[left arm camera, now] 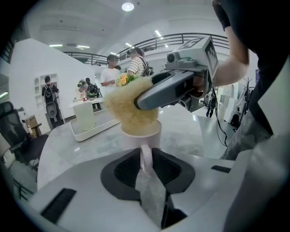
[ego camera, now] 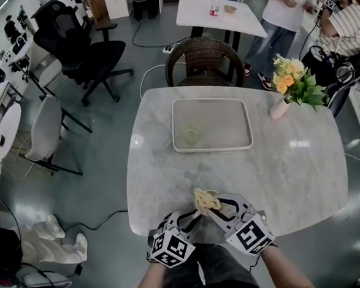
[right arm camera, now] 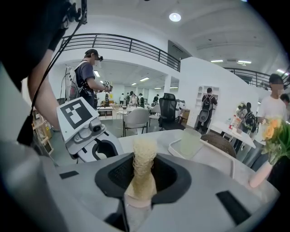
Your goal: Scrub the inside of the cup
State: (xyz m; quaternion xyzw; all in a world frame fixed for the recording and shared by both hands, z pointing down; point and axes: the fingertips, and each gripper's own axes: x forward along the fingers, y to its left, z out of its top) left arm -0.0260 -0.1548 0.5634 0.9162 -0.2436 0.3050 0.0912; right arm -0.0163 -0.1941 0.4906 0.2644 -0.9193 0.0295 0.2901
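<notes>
A pale pink cup [left arm camera: 140, 136] stands at the near edge of the marble table [ego camera: 293, 175]. My left gripper [left arm camera: 146, 165] is shut on its handle [left arm camera: 146, 154], the handle pinched upright between the jaws. A yellow mesh scrubber [left arm camera: 129, 106] bulges out of the cup's mouth. My right gripper [right arm camera: 142, 181] is shut on the scrubber [right arm camera: 143, 163], which stands up squeezed between its jaws. In the head view the scrubber [ego camera: 206, 200] sits between my left gripper [ego camera: 194, 216] and my right gripper [ego camera: 214, 210], and the cup is hidden under them.
A white tray [ego camera: 213, 148] holding a translucent cup [ego camera: 193, 135] lies mid-table. A small vase [ego camera: 279, 107] of yellow flowers stands at the right rear. A wicker chair [ego camera: 203, 60] is behind the table, with people standing beyond it.
</notes>
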